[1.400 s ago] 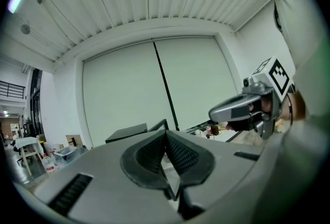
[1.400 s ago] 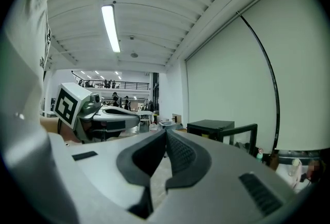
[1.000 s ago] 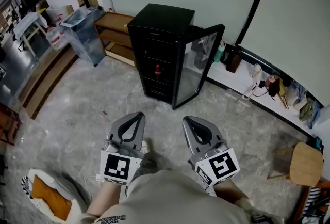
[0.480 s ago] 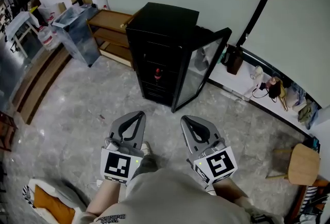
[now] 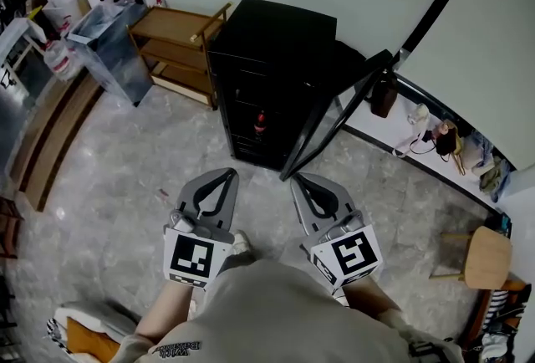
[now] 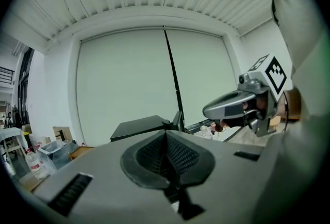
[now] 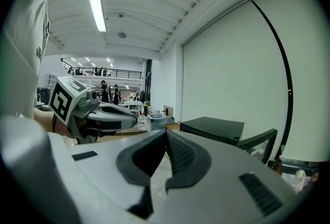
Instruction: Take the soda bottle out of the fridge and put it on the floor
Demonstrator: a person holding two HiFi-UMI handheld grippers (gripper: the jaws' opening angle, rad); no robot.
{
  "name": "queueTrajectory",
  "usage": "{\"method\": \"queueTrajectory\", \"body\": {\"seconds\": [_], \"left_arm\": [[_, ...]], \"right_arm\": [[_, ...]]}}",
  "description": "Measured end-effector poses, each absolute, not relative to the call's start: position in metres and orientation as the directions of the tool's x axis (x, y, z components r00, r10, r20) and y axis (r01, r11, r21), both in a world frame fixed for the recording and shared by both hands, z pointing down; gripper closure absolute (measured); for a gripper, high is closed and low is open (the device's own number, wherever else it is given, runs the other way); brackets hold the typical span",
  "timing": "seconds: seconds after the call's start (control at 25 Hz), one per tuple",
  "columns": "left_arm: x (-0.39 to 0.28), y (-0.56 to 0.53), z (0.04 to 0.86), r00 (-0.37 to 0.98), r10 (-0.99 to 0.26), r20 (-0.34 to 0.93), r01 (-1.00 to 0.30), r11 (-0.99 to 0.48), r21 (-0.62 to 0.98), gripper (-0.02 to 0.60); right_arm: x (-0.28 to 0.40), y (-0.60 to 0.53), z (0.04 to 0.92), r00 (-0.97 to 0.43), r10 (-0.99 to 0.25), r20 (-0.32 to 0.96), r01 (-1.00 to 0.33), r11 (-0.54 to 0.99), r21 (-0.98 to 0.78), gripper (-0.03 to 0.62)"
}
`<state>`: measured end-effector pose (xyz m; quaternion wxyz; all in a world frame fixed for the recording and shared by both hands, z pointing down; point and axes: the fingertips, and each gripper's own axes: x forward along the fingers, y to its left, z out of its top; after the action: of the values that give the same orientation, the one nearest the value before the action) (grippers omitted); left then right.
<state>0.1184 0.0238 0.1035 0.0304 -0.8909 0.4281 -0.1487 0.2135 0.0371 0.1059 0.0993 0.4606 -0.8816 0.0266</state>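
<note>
A small black fridge [image 5: 276, 60] stands against the wall with its glass door [image 5: 338, 115] swung open toward me. On a middle shelf inside stands a dark soda bottle [image 5: 259, 125] with a red label. My left gripper [image 5: 226, 175] and right gripper [image 5: 298, 181] hang side by side over the floor, a short way in front of the fridge, both shut and empty. In the left gripper view the left gripper [image 6: 166, 134] points over the fridge top [image 6: 142, 127]. In the right gripper view the right gripper [image 7: 166, 133] has the fridge [image 7: 214, 129] beyond it.
A wooden shelf unit [image 5: 175, 52] and a clear plastic bin [image 5: 104, 39] stand left of the fridge. A low white ledge [image 5: 418, 161] with small items runs along the right wall. A wooden stool [image 5: 476, 257] stands at the right, a cushion [image 5: 79, 336] at the bottom left.
The view has drawn closer to the fridge, and the door now appears edge-on. Both grippers stay shut and side by side.
</note>
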Motion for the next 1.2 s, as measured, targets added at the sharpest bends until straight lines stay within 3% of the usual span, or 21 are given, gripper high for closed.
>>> {"method": "queueTrajectory", "body": {"seconds": [0.6,1.2], "left_arm": [[0.051,-0.062,0.126,0.610,-0.748,0.260,-0.735,-0.657,-0.166,0.575],[0.073,-0.149,0.169,0.507,-0.796,0.331,-0.813,-0.570,-0.124,0.575]], "right_arm": [[0.158,-0.062,0.130,-0.470,-0.837,0.281,-0.857,0.509,0.081,0.597],[0.179,-0.167,0.202,-0.532,-0.761,0.372,-0.811,0.584,0.036,0.597]]}}
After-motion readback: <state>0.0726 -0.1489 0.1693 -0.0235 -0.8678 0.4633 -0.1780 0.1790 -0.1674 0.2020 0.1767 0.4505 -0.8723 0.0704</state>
